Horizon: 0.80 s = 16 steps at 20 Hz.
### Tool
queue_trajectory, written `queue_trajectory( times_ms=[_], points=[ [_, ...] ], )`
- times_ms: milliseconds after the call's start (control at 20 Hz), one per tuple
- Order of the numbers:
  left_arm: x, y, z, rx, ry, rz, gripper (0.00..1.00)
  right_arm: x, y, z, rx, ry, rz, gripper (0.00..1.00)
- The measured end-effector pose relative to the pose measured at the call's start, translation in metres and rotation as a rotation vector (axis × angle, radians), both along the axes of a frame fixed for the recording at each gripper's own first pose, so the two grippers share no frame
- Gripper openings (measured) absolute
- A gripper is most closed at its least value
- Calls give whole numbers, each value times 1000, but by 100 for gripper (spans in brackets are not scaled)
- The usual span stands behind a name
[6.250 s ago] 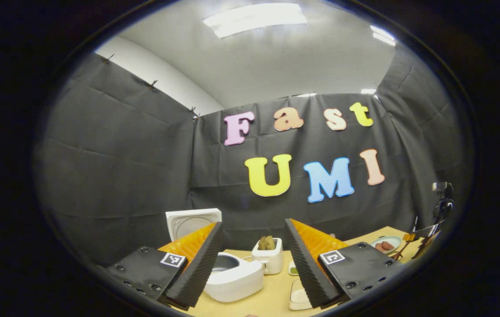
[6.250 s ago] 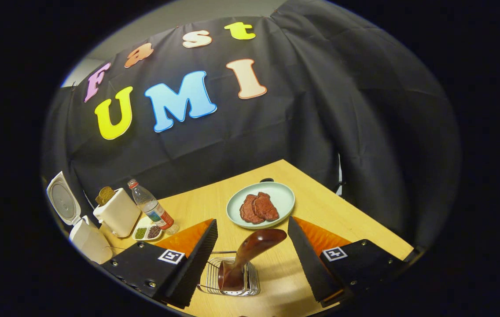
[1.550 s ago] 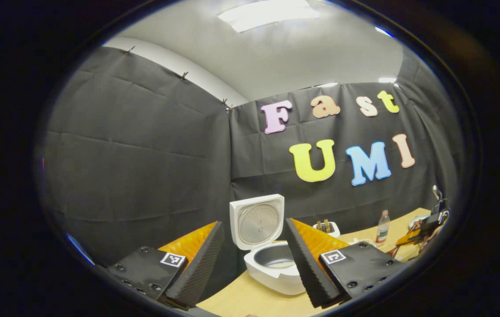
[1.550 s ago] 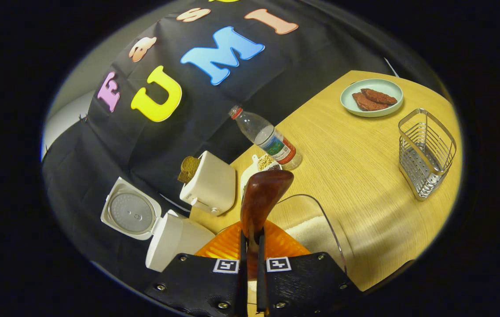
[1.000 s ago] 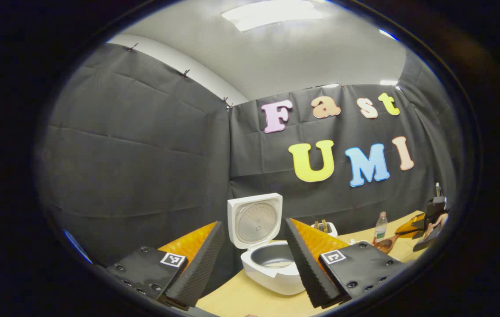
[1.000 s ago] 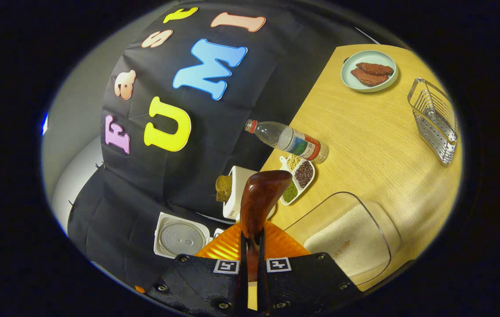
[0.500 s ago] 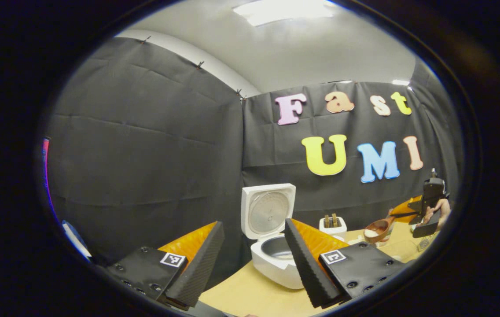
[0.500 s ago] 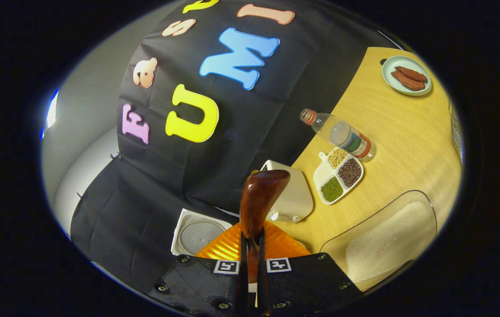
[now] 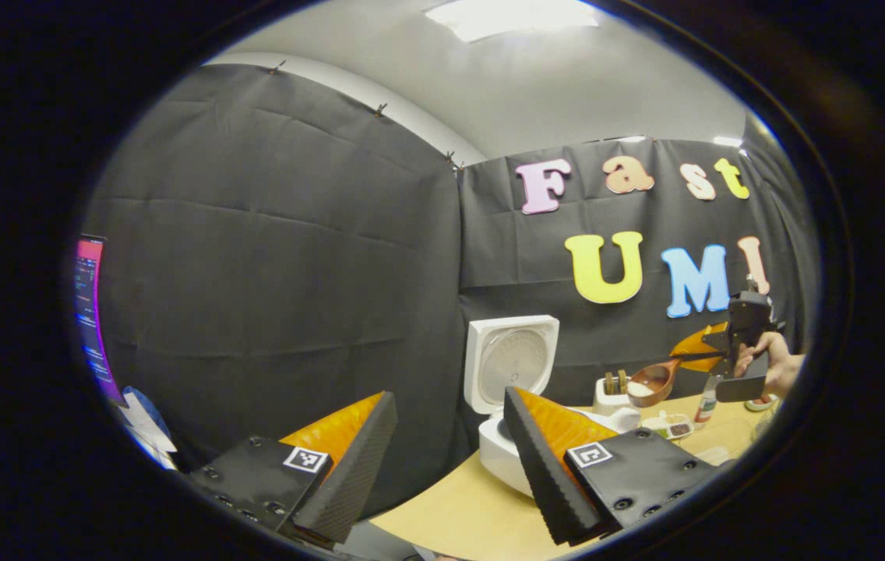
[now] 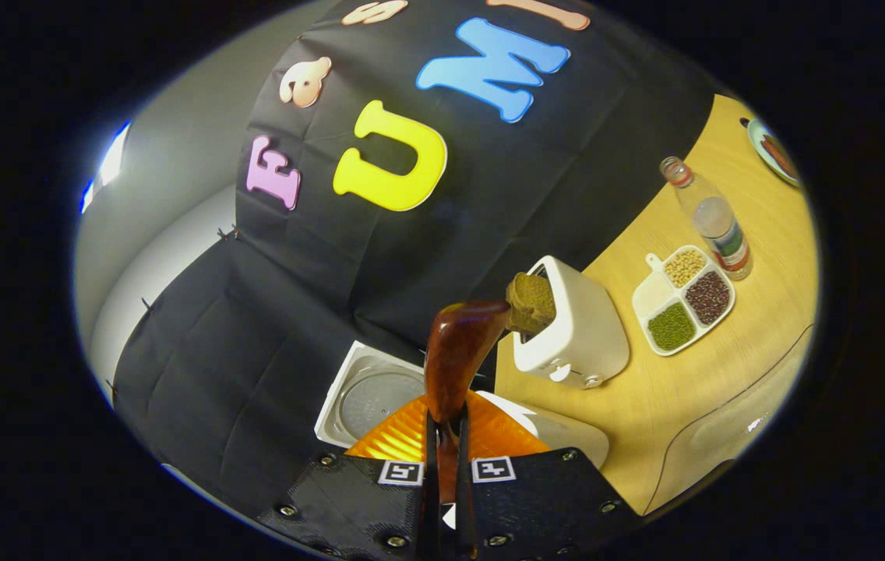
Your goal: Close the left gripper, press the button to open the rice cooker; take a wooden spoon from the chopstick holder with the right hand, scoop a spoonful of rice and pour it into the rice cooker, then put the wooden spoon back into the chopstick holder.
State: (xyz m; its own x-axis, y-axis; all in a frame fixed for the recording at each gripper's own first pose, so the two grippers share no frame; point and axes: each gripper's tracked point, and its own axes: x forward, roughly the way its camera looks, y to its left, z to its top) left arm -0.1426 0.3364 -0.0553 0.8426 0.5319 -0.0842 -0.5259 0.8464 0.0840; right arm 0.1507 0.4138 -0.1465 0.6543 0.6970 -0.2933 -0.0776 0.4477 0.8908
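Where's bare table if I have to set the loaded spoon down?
Bare wood lies in front of the toaster and divided dish, up to the clear rice tub. Crowded around the rice cooker and bottle.

Left hand-held gripper agape, right clamped

Left gripper: black screwed plates carrying square tag markers, wedge fingers with ribbed faces. Right gripper was built alike.
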Motion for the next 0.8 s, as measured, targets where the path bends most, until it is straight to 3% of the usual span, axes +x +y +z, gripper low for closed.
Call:
queue_trajectory(
  times_ms=[100,150,400,550,650,800],
  points=[
    [-11,8,-3,-4,6,26,100,1,29,2,-27,-25,44,8],
    [-16,11,-2,-4,7,39,92,4,43,2,-40,-40,59,8],
    [-41,29,-5,-7,23,100,100,12,105,-5,-129,-109,123,8],
    [-55,33,-11,-16,34,134,92,17,139,-14,-182,-147,172,8],
    [-62,37,-14,-17,46,151,96,19,159,-22,-250,-195,211,8],
    [-73,41,-16,-15,59,171,92,14,181,-40,-381,-263,272,8]
  ],
)
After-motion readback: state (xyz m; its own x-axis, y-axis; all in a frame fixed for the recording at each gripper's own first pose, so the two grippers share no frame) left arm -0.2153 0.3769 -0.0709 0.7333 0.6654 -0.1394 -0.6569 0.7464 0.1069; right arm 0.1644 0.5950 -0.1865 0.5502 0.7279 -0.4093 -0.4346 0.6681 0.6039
